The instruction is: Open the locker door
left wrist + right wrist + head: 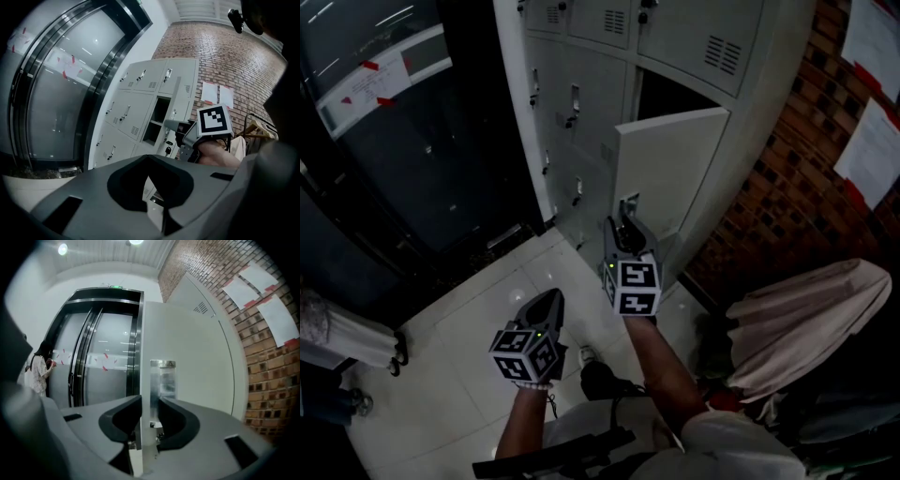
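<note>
Right gripper view shows my right claw (149,411) pinching the pale grey sheet-metal locker door (201,371) by its free edge at the shiny steel handle plate (162,380), twelve o'clock; I judge it light, stiff and slippery. Only head view shows it ajar, and my left claw (551,302) pressed together, empty, at seven o'clock.

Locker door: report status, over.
Right tool clamped on the locker door edge at its handle. Left tool shut, empty, hanging back. Door partly open; nothing seen in its swing.

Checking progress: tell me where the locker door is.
Head view centre: the door stands ajar on the lockers, its edge held in the right gripper.
</note>
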